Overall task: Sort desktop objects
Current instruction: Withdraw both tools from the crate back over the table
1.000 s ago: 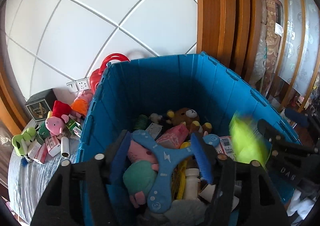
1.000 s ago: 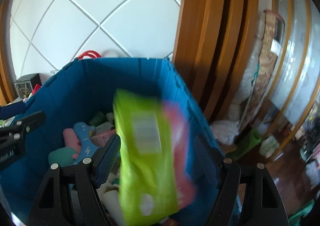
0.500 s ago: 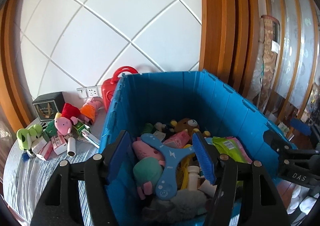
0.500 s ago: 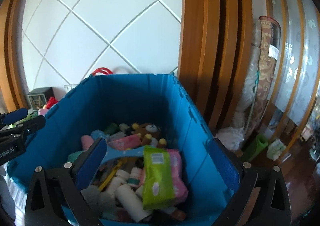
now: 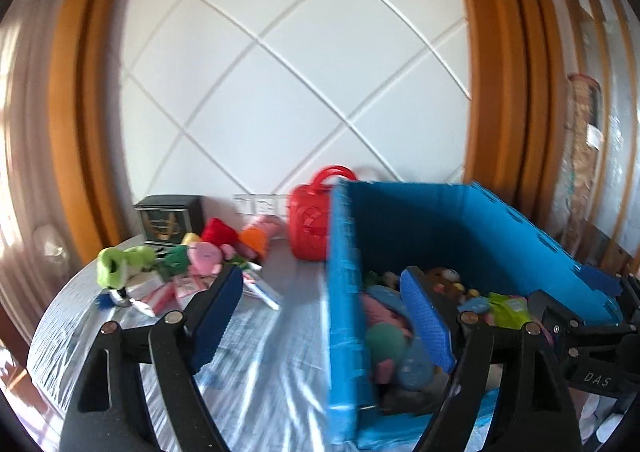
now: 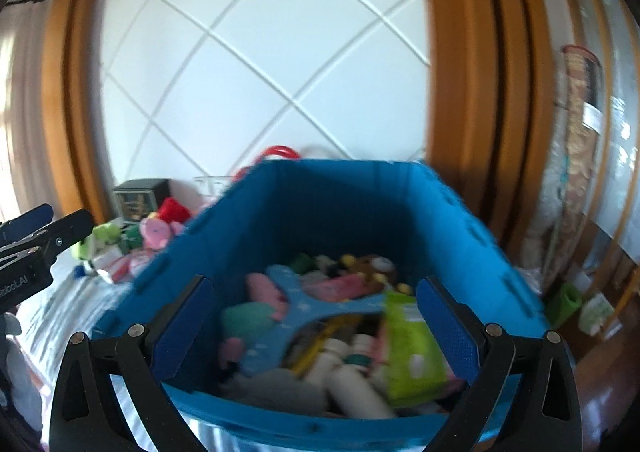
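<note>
A blue bin (image 6: pixel 332 204) holds a heap of toys and bottles. On top lie a green packet (image 6: pixel 408 348) and a flat blue three-armed toy (image 6: pixel 316 308). My right gripper (image 6: pixel 314 328) hovers over the bin's near rim, wide open with nothing in it. My left gripper (image 5: pixel 320 316) straddles the view of the bin's (image 5: pixel 460 220) left wall; its jaws are opening and nothing sits between the pads. On the table, left of the bin, lie a green frog plush (image 5: pixel 116 264) and a pink pig plush (image 5: pixel 206 256).
A red bag (image 5: pixel 310 224) stands behind the bin's left corner, with a black box (image 5: pixel 168 218) at the wall. Small cartons and a tube lie among the plush toys. A shiny cloth covers the table (image 5: pixel 260 352). The right gripper's body (image 5: pixel 580 332) shows at the right edge.
The green packet dropped from my right gripper into the bin, and its jaws spread wide. Both grippers drew back; the left view swung left toward the table and its jaws widened.
</note>
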`<state>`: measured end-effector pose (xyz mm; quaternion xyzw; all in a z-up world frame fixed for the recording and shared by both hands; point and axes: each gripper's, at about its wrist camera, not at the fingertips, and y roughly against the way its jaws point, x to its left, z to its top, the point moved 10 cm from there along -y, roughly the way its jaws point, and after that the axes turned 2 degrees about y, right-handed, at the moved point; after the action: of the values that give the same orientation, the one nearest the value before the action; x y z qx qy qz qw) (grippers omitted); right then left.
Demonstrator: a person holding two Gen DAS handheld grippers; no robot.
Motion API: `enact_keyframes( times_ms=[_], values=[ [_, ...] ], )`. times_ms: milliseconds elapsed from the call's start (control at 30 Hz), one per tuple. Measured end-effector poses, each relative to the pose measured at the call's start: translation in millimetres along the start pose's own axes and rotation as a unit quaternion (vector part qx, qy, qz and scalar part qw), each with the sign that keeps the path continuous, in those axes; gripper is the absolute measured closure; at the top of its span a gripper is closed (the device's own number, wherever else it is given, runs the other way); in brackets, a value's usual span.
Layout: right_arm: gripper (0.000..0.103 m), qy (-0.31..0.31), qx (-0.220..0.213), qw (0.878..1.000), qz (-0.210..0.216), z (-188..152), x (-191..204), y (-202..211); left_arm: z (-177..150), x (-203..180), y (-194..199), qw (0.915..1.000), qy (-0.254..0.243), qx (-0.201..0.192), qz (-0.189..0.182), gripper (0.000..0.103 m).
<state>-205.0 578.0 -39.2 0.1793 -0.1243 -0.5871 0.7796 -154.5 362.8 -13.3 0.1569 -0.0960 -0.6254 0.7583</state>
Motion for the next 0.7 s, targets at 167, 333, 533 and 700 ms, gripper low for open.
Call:
enact_keyframes(
  times_ms=[167, 333, 533, 700],
  values=[
    [0.0, 0.032, -0.007, 0.999, 0.021, 9.8, 64.0, 1.1, -2.8, 70.0, 13.2, 0.9994, 0.029, -0.007, 0.014, 0.022],
    [0.0, 0.041, -0.013, 0.999, 0.03, 16.7, 127.6, 2.0, -14.9, 151.6, 21.8, 0.9981, 0.046, -0.001, 0.04, 0.022],
    [0.0, 0.056, -0.012, 0.998, 0.031, 17.9, 221.5, 3.6, -33.2, 255.5, 28.0, 0.9967, 0.047, 0.019, 0.063, 0.022],
    [0.0, 0.05, 0.009, 0.998, 0.028, 9.0, 289.1, -2.0, -51.3, 328.1, 30.6, 0.9958, 0.05, 0.039, 0.065, 0.022]
  ],
)
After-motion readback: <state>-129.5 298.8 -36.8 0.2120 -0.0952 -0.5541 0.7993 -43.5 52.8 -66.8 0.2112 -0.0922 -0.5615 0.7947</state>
